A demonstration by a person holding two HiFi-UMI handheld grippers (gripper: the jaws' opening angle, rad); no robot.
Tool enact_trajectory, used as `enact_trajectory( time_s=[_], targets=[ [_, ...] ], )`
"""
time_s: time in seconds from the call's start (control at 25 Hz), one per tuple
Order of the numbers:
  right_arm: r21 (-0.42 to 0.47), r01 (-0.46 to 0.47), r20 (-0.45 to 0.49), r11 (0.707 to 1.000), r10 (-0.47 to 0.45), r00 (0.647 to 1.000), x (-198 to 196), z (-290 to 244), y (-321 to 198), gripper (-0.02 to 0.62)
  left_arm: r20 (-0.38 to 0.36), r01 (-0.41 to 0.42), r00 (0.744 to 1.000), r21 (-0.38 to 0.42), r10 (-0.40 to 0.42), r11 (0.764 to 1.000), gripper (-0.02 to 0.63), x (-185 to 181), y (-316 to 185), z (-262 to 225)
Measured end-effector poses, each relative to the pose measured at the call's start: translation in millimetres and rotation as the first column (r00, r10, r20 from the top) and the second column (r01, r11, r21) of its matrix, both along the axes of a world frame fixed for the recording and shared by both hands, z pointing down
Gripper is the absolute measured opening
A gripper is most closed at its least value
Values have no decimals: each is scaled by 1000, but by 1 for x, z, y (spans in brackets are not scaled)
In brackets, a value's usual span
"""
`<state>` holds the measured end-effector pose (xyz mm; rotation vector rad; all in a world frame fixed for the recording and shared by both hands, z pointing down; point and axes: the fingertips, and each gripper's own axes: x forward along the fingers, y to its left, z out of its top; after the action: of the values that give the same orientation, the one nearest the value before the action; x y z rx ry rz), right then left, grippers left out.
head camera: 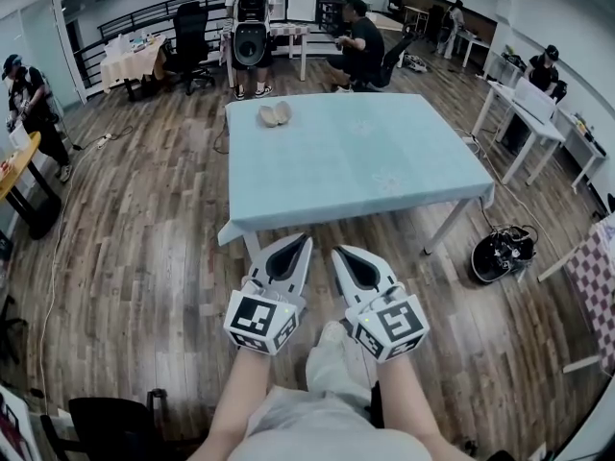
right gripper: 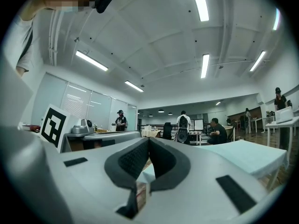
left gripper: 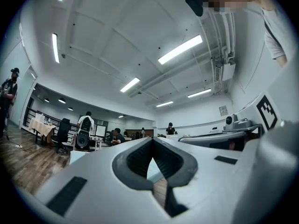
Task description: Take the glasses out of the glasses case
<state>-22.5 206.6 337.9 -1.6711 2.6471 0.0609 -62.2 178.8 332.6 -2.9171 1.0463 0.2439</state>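
A pale, clamshell-shaped glasses case (head camera: 275, 114) lies open near the far left corner of the light blue table (head camera: 384, 176); I cannot make out glasses in it. Both grippers hang close to my body, short of the table's near edge and far from the case. The left gripper (head camera: 304, 243) has its jaws pressed together with nothing between them, as the left gripper view (left gripper: 152, 142) also shows. Beside it, the right gripper (head camera: 339, 252) is likewise shut and empty, and its tips meet in the right gripper view (right gripper: 148, 141). That view shows the table (right gripper: 254, 155) to the right.
Several people stand or sit at desks beyond the table, near a black speaker (head camera: 251, 42) and an office chair (head camera: 190, 36). White tables (head camera: 524, 113) line the right side. A black bag (head camera: 502, 254) lies on the wooden floor by the table's right leg.
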Motion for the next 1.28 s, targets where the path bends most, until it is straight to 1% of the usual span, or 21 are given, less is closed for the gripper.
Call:
enact_trajectory(
  time_s=[0.2,0.48,0.72,0.92,1.28],
  targets=[
    [7,28,-6,1000,-27,1000,14,-3,-32,8,5,18,1000,6,-18,1000,9,15,-30,-2],
    [10,71,-9,997,-71,997,23,-4,-83,8,7,63,998,6,-63,998,9,24,-79,0],
    [0,105,-12,995,-105,994,35,-4,-131,8,10,103,995,-7,-103,995,9,35,-127,0],
    [-11,121,2,993,-121,993,46,-1,-168,8,18,121,993,-22,-121,992,9,45,-162,5],
    [-20,176,-3,984,-176,984,60,2,-230,8,20,171,985,-20,-170,985,9,60,-223,6]
  ],
)
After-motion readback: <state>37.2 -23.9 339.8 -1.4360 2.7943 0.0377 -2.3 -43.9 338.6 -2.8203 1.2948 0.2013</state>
